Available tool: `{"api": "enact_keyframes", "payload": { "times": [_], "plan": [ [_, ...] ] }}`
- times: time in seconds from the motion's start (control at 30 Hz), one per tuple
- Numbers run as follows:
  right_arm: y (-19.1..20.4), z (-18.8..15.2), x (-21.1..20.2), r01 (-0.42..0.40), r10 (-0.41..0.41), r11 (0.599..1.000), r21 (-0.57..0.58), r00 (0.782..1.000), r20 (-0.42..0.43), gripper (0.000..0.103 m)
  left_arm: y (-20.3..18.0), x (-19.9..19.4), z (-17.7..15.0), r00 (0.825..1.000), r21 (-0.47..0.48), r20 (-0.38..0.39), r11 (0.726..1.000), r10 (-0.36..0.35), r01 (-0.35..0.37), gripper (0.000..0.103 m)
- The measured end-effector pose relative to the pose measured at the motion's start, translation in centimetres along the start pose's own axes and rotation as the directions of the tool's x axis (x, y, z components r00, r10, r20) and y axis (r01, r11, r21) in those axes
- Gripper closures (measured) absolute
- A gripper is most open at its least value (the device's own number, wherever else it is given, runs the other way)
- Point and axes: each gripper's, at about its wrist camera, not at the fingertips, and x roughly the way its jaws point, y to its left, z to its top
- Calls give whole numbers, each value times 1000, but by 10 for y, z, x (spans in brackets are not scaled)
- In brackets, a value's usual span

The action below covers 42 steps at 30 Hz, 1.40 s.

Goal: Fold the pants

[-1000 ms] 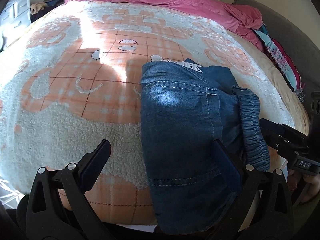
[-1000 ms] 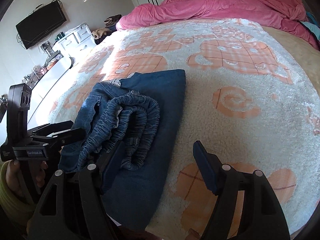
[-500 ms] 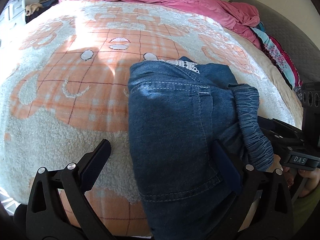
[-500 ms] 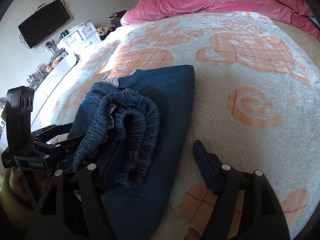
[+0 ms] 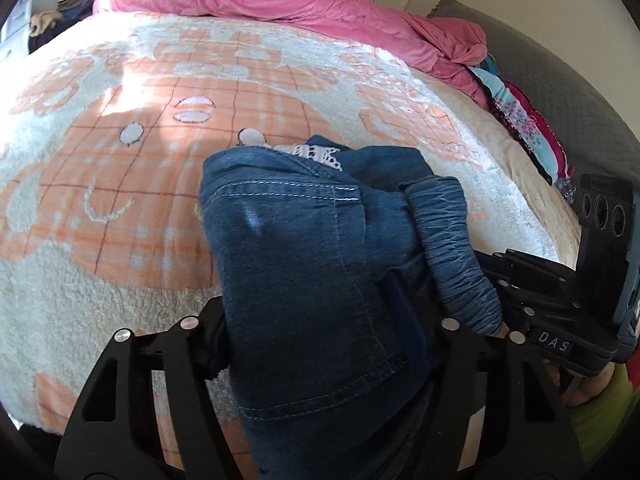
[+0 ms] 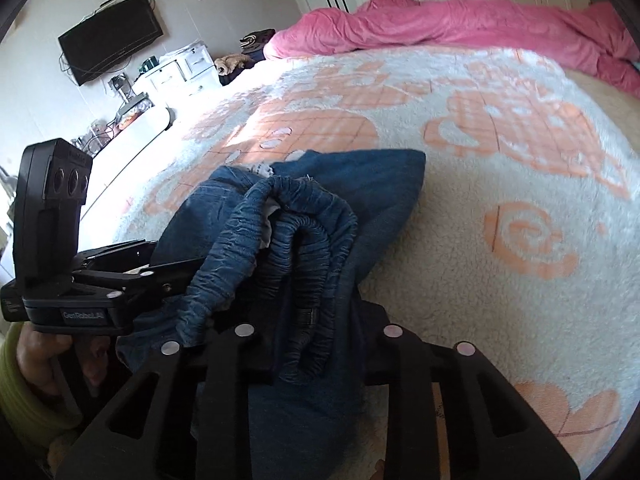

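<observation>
Tools (image 5: 316, 320) clamped on pants (image 5: 304, 248)

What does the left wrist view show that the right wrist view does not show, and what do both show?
Only the left wrist view shows the dark grey headboard and the pile of colourful clothes beside it. Only the right wrist view shows the wall television and the white drawers. Both show the denim pants bunched on the orange and white blanket, the pink duvet, and both tongs, left tongs and right tongs, shut on the pants.
</observation>
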Motion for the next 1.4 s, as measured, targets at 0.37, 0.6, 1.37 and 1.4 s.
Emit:
{"api": "enact_keyframes", "payload": {
  "times": [0.37, 0.6, 1.37, 1.4],
  "plan": [
    [11, 55, -2, -1, 9, 996, -91, 997, 83, 82, 3, -14, 50, 995, 52, 78, 996, 65, -69, 52],
    [6, 96, 21, 12, -4, 996, -87, 995, 97, 82, 17, -8, 88, 990, 61, 98, 992, 102, -109, 52],
    [-41, 104, 87, 55, -53, 997, 48, 998, -41, 71, 44, 53, 100, 989, 54, 12, 987, 149, -149, 35],
    [-43, 103, 87, 57, -54, 997, 59, 997, -46, 70, 46, 54, 100, 989, 51, 7, 988, 147, -147, 32]
  ]
}}
